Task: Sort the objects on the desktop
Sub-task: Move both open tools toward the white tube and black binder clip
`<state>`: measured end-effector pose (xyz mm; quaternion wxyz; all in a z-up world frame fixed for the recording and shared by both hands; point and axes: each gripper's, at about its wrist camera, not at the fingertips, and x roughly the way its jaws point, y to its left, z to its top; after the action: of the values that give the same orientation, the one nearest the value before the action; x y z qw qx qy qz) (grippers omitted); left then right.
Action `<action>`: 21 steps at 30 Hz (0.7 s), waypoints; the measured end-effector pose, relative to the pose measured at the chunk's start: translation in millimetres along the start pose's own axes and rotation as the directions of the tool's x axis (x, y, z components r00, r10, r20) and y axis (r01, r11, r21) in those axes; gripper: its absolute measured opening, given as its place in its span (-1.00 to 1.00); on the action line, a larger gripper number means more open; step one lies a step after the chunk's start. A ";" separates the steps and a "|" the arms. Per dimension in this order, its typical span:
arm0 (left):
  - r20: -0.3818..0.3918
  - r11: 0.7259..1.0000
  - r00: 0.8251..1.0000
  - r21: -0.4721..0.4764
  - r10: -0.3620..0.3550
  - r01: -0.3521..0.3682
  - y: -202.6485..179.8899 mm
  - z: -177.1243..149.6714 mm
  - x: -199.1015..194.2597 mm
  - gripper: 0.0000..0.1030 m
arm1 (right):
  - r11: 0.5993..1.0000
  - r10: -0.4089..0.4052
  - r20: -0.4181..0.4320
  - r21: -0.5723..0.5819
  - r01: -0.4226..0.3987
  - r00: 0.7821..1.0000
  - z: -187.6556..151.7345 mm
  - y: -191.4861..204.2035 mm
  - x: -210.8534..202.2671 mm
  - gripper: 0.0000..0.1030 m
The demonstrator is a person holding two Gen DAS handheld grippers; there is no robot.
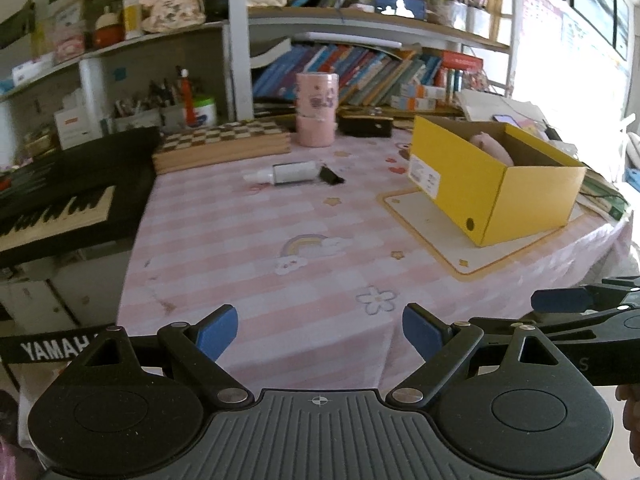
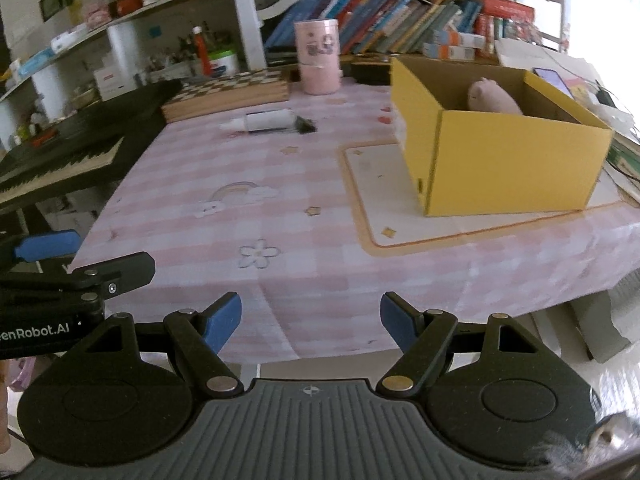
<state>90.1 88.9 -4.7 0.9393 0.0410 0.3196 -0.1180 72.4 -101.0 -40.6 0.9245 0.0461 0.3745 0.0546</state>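
A white bottle [image 1: 286,173] [image 2: 266,121] lies on its side near the table's far middle, with a black binder clip [image 1: 332,175] [image 2: 305,125] touching its base end. A yellow cardboard box [image 1: 496,184] [image 2: 504,156] stands open at the right on a cream mat, and a pink plush toy [image 1: 494,147] [image 2: 494,98] lies inside it. My left gripper [image 1: 320,330] hangs open over the table's near edge with nothing between its blue pads. My right gripper [image 2: 311,320] is open beside it, also with nothing in it, well short of the bottle and the box.
A pink cylindrical holder [image 1: 316,110] [image 2: 318,56] and a wooden chessboard case [image 1: 224,146] [image 2: 228,94] stand at the back. A black keyboard [image 1: 60,204] [image 2: 60,152] borders the table's left. Bookshelves rise behind. A black case [image 1: 366,125] lies by the holder.
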 end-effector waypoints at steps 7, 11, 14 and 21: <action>0.003 0.999 1.000 -0.033 0.027 -0.027 19.2 -5.0 -5.9 0.78 | 0.999 0.026 -0.004 -0.039 -0.026 1.000 0.5 21.4 4.9 0.46; 0.010 0.999 0.999 -0.043 0.033 -0.033 27.5 -6.0 -7.9 0.78 | 0.998 0.034 -0.003 -0.055 -0.034 0.999 1.0 31.0 6.3 0.46; 0.019 0.998 0.999 -0.047 0.035 -0.034 32.0 -5.5 -9.3 0.78 | 0.997 0.034 0.000 -0.063 -0.034 0.999 2.5 36.2 6.7 0.46; 0.033 0.997 0.999 -0.068 0.042 -0.040 42.1 -2.8 -8.9 0.78 | 0.996 0.031 0.008 -0.087 -0.031 0.999 7.1 46.2 7.3 0.46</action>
<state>92.0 131.8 -1.4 0.9477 0.0139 0.3063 -0.0885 79.5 -54.6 -34.7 0.9264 0.0120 0.3666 0.0849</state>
